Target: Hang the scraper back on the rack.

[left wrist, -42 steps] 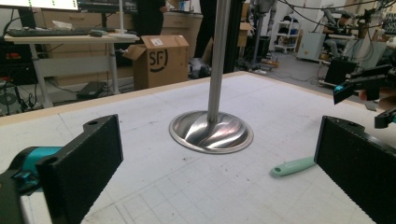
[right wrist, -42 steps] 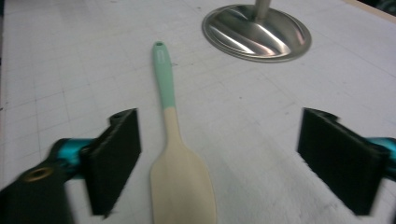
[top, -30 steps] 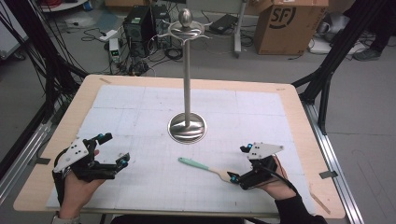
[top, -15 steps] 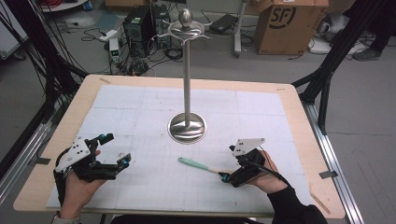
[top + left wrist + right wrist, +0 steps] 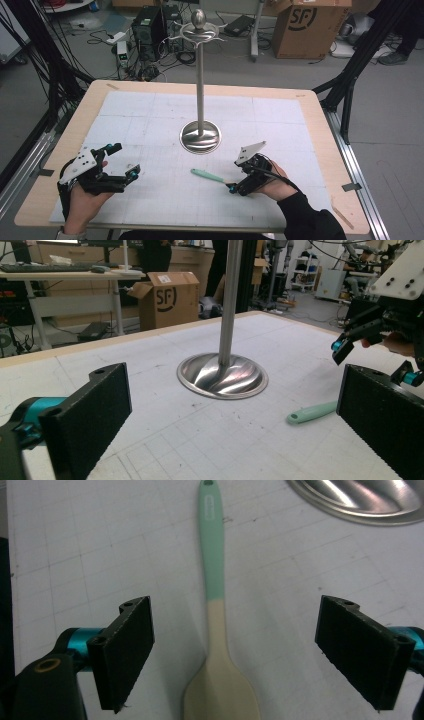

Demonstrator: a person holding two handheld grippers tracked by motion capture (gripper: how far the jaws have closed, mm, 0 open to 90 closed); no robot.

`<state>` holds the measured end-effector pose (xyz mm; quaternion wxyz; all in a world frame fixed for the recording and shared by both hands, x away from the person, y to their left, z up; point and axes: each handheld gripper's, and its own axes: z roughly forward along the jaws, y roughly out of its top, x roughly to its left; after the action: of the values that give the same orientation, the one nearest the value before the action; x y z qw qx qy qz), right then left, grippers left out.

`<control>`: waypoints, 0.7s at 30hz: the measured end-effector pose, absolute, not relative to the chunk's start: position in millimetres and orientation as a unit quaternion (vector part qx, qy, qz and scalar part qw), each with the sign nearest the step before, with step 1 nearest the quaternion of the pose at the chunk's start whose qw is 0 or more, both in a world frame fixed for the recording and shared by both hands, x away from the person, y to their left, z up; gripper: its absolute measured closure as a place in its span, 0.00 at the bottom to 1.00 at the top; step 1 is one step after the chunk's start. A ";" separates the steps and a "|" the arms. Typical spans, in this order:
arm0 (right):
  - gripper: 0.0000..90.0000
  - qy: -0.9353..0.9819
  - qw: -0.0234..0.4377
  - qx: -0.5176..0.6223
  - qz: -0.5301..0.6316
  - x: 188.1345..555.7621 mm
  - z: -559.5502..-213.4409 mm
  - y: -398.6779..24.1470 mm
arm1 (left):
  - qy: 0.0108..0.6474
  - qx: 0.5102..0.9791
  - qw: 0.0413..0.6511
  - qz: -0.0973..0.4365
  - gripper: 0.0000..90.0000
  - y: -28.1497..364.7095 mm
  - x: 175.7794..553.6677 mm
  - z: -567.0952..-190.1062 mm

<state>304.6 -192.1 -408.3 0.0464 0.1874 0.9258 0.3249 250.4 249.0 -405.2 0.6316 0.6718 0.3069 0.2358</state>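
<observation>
Left gripper [image 5: 131,175] at table's [image 5: 150,110] near-left corner, jaws wide apart, nothing between; metal stand [image 5: 200,136] mid-table; spatula [image 5: 207,175] flat on table, mint handle pointing left; right gripper [image 5: 233,188] over its cream blade, jaws just been closing, pads not yet touching it.

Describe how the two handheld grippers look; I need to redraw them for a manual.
Both the left gripper and right gripper are black, with teal fittings behind flat, black, rough-padded fingers. Each carries a grey three-cornered plate and a black cable. The right arm wears a dark sleeve.
</observation>
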 end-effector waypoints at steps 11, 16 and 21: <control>0.44 0.947 0.029 0.169 0.272 309.4 -411.6 -176.2 | 0.307 0.670 0.633 0.237 0.02 250.1 250.4 -405.0; 0.55 0.959 0.030 0.158 0.233 310.2 -411.5 -167.3 | 0.309 0.668 0.634 0.237 0.02 251.4 250.3 -404.9; 0.62 0.966 0.032 0.151 0.208 312.8 -410.8 -160.2 | 0.309 0.668 0.634 0.238 0.02 251.8 250.4 -404.7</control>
<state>312.8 -160.2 -410.8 0.0320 0.1506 0.9660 0.2076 250.4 251.8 -404.7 0.6342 0.6676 0.3087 0.2383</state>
